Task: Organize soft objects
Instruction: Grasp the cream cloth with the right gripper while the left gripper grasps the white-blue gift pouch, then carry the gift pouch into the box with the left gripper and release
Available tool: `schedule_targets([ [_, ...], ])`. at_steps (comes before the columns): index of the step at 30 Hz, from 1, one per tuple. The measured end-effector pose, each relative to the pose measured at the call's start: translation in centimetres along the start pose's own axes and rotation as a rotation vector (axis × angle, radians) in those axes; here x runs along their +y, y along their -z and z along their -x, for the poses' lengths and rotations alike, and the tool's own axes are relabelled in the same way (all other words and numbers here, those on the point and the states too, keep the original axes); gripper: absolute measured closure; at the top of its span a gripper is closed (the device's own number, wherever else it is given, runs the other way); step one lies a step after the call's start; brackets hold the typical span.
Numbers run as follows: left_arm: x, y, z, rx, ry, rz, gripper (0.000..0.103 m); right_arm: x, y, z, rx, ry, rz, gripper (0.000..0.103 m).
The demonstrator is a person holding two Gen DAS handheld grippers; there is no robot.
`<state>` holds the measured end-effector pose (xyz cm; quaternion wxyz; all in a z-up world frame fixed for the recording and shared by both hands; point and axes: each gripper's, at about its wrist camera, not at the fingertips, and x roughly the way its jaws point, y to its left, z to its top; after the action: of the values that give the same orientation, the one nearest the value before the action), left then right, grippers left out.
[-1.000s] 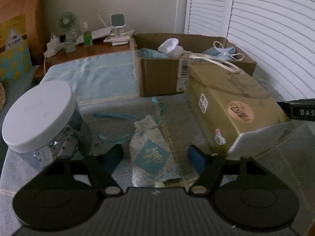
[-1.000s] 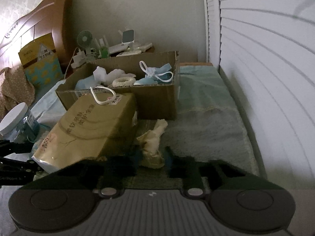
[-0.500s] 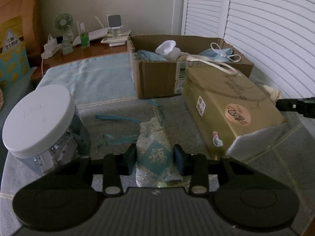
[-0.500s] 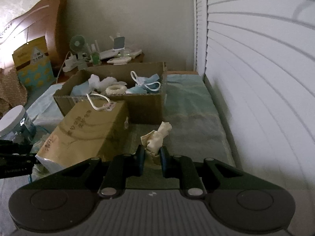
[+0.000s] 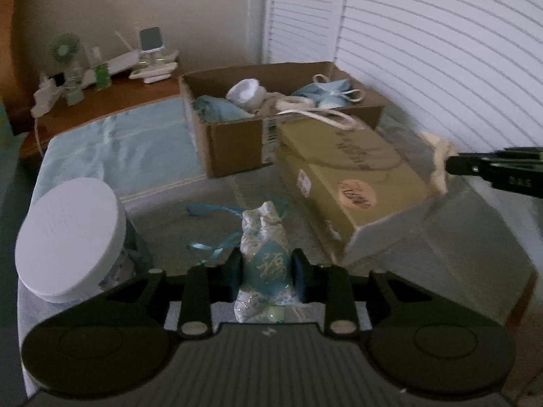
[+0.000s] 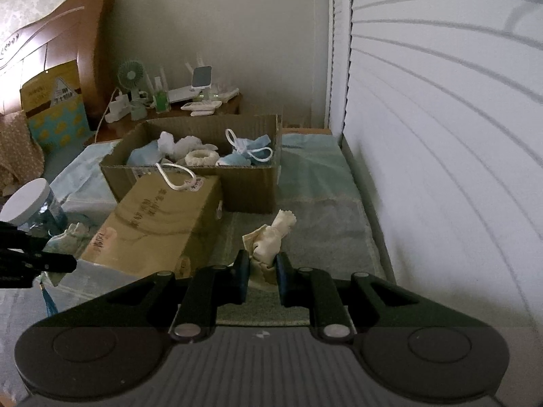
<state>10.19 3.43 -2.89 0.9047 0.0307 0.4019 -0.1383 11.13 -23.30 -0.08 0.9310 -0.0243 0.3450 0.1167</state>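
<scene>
Both grippers have lifted: left gripper [image 5: 265,273] clamps the pouch [image 5: 264,257], right gripper [image 6: 260,273] the cream cloth [image 6: 269,242], short of the cardboard box [image 6: 253,183]; trailing ribbon [image 5: 210,247] possibly snags.

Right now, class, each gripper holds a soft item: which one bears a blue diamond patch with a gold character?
The white drawstring pouch in the left gripper; the right gripper holds plain cream cloth.

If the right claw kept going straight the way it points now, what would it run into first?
Likely the open cardboard box of soft items. The right claw, shut on the cream cloth, points over bare blanket toward the box's near right corner. Depth is unclear; it might skim past its right side.
</scene>
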Motion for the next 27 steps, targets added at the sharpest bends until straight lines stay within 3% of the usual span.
schedule_targets([
  [8, 0.9, -2.3, 3.1, -0.006, 0.061, -0.083, 0.075, 1.0, -1.1, 1.8, -0.032, 0.006, 0.030, 0.083],
  [17, 0.2, -9.2, 4.9, -0.124, 0.140, -0.250, 0.075, 1.8, -1.4, 2.6, -0.046, 0.000, 0.029, 0.083],
  [27, -2.2, -17.8, -0.1, -0.189, 0.202, -0.425, 0.075, 1.1, -1.6, 2.9, -0.049, 0.011, 0.011, 0.083],
])
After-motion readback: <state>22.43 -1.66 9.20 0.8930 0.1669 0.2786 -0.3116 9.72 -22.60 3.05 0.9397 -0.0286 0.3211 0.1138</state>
